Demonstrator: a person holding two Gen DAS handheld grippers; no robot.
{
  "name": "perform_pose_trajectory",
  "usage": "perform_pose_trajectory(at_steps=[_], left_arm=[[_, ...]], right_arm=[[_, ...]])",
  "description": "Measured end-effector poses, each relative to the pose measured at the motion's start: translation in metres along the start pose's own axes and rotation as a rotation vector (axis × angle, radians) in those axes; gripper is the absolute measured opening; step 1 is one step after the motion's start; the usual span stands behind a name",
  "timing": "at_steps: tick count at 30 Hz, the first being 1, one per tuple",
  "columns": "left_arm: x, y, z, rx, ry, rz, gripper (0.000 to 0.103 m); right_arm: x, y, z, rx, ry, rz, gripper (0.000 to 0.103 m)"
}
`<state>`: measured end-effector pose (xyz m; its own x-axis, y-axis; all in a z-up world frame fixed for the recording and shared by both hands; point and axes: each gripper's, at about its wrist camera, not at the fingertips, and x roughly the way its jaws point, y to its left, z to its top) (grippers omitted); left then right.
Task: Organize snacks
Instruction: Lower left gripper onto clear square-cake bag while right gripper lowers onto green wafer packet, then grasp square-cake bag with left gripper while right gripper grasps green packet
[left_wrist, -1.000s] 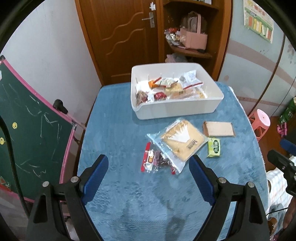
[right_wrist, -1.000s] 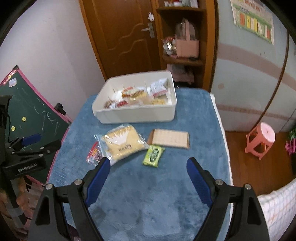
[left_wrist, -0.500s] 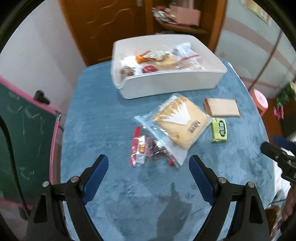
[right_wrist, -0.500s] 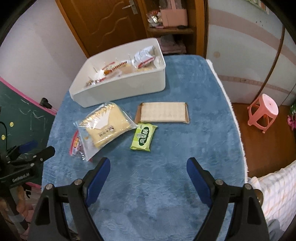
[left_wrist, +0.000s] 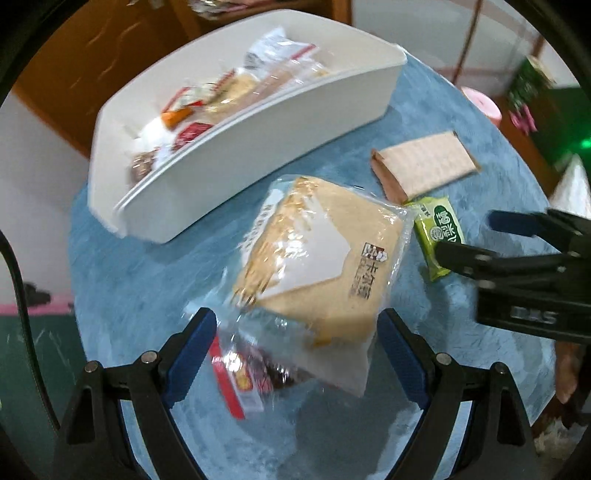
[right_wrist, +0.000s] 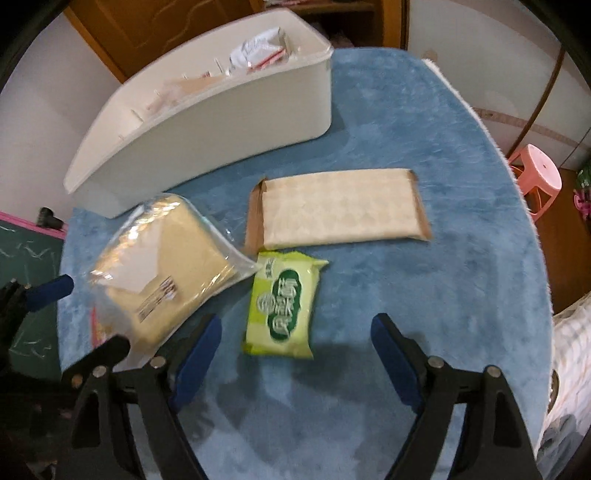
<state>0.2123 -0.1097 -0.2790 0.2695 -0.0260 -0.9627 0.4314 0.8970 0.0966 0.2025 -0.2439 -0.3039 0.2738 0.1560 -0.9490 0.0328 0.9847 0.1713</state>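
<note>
Item: green snack packet (right_wrist: 282, 306), flat on the blue table cover (right_wrist: 424, 147), between the right gripper (right_wrist: 295, 350) jaws, which are closing, pads not yet touching. Beige packet (right_wrist: 340, 208) at 12 o'clock.

Left gripper (left_wrist: 295, 350): spread over the clear bread bag (left_wrist: 325, 254); white bin (left_wrist: 258, 136) at 11.

Handling: pinch the long edges squarely, lift clear.

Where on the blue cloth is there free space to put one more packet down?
The blue cloth is bare right of the white bin and tan packet. It is crowded around the bread bag and green packet.
</note>
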Motion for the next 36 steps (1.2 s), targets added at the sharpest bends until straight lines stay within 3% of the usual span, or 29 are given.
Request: perform_pose_trajectory(at_steps=[1,3,5,8,12,16,20,28,33,35,36], left_arm=[[0.004,0.0,0.003,0.016,0.009,-0.008,0.088],[0.009,0.001,0.008,0.029,0.019,-0.024,0.088],[0.014,0.002,0.013,0.038,0.025,-0.035,0.088],[0.02,0.004,0.019,0.037,0.036,-0.054,0.088],[0.028,0.007,0.029,0.02,0.062,-0.102,0.09],[0.04,0.006,0.036,0.031,0.097,-0.139,0.102],[0.053,-0.002,0.037,0.065,0.132,-0.116,0.102],[0.078,-0.016,0.039,0.097,0.16,0.028,0.102],[0.069,-0.007,0.044,0.067,0.117,0.038,0.089],[0.06,-0.005,0.042,0.074,0.089,0.063,0.082],[0.052,-0.005,0.041,0.076,0.073,0.069,0.074]], right_arm=[[0.008,0.002,0.002,-0.003,0.02,-0.011,0.069],[0.022,0.006,0.004,-0.01,0.06,-0.042,0.065],[0.022,0.014,0.004,-0.056,0.036,-0.092,0.06],[0.02,0.011,0.002,-0.051,0.022,-0.11,0.039],[0.015,-0.008,-0.001,0.021,0.031,-0.064,0.038],[0.013,-0.011,-0.006,0.025,0.033,-0.068,0.038],[0.009,-0.011,-0.016,0.025,0.027,-0.07,0.038],[0.005,-0.013,-0.02,0.035,0.025,-0.059,0.039],[0.004,-0.019,-0.018,0.039,0.03,-0.036,0.038],[-0.001,-0.025,-0.018,0.065,0.028,0.021,0.038],[-0.003,-0.029,-0.018,0.079,0.026,0.046,0.038]])
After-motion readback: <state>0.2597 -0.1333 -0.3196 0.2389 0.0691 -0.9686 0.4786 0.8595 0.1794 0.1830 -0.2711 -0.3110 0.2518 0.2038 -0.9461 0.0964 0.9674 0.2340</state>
